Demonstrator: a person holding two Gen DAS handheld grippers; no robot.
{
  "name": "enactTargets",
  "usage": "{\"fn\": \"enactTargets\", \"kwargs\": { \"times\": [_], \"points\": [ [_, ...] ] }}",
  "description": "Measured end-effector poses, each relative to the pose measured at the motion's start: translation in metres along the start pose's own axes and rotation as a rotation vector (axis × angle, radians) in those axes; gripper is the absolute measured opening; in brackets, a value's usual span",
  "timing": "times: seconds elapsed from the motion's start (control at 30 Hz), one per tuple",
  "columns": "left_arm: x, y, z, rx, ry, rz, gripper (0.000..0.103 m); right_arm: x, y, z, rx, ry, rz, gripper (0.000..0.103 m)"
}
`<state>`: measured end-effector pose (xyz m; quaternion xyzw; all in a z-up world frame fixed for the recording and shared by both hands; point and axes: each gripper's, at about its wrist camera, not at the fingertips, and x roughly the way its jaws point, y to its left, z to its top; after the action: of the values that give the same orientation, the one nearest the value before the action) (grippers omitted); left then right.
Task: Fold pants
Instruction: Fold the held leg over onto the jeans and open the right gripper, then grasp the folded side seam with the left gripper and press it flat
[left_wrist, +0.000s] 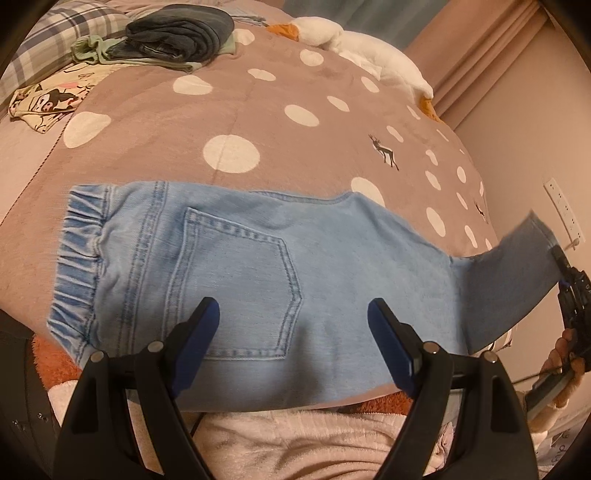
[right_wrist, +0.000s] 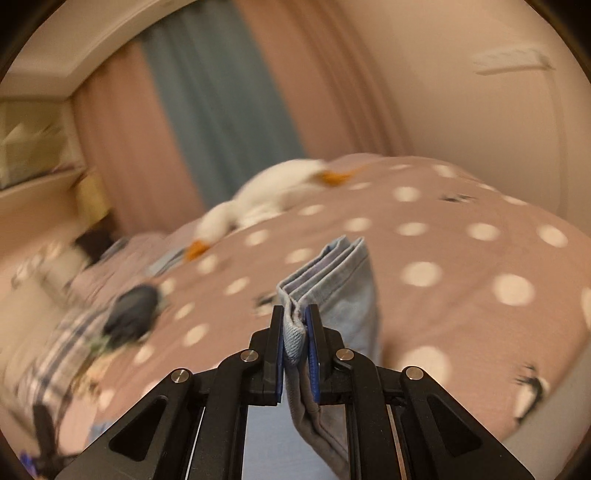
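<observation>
Light blue denim pants (left_wrist: 258, 258) lie folded lengthwise across the near side of the spotted bed cover (left_wrist: 258, 110), waistband to the left, back pocket up. My left gripper (left_wrist: 293, 308) hovers open just above the seat area, nothing between its fingers. At the far right the leg end (left_wrist: 517, 280) is lifted off the bed, pinched by my right gripper (left_wrist: 559, 260). In the right wrist view that gripper (right_wrist: 295, 325) is shut on the bunched hem layers of the pants (right_wrist: 332, 284), raised over the bed.
A pile of dark folded clothes (left_wrist: 177, 33) and a printed garment (left_wrist: 44, 101) lie at the bed's far left. A white plush goose (left_wrist: 369, 48) lies along the far edge. A wall (left_wrist: 535, 129) with a socket runs along the right.
</observation>
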<state>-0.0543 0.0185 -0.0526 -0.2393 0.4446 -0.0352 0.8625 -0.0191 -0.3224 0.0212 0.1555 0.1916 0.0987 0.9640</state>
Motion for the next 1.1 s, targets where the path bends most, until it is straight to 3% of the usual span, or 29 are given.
{"fn": "enactTargets", "kwargs": {
  "times": [0.13,0.3,0.47,0.67,0.8,0.9,1.03,1.1],
  "points": [
    [-0.003,0.006,0.000,-0.016,-0.008,0.006,0.083,0.027,0.036,-0.015,-0.067,0.091,0.117,0.012],
    [-0.004,0.015,0.000,-0.035,-0.009,0.013,0.083,0.066,0.069,-0.053,-0.110,0.278,0.223,0.012],
    [-0.002,0.019,-0.001,-0.042,-0.002,0.023,0.083,0.105,0.087,-0.099,-0.129,0.474,0.240,0.012],
    [0.003,0.018,-0.001,-0.032,0.019,0.022,0.083,0.129,0.088,-0.137,-0.128,0.630,0.194,0.013],
    [0.007,0.015,0.000,-0.021,0.031,0.020,0.083,0.126,0.088,-0.137,-0.120,0.637,0.200,0.016],
    [0.009,0.013,0.001,-0.012,0.038,0.017,0.083,0.119,0.086,-0.129,-0.098,0.665,0.235,0.033],
    [0.014,0.008,0.004,-0.001,0.046,-0.009,0.084,0.092,0.079,-0.107,-0.084,0.597,0.290,0.059],
    [0.018,0.005,0.005,0.006,0.059,-0.043,0.084,0.084,0.071,-0.101,-0.084,0.553,0.262,0.061]
  ]
}}
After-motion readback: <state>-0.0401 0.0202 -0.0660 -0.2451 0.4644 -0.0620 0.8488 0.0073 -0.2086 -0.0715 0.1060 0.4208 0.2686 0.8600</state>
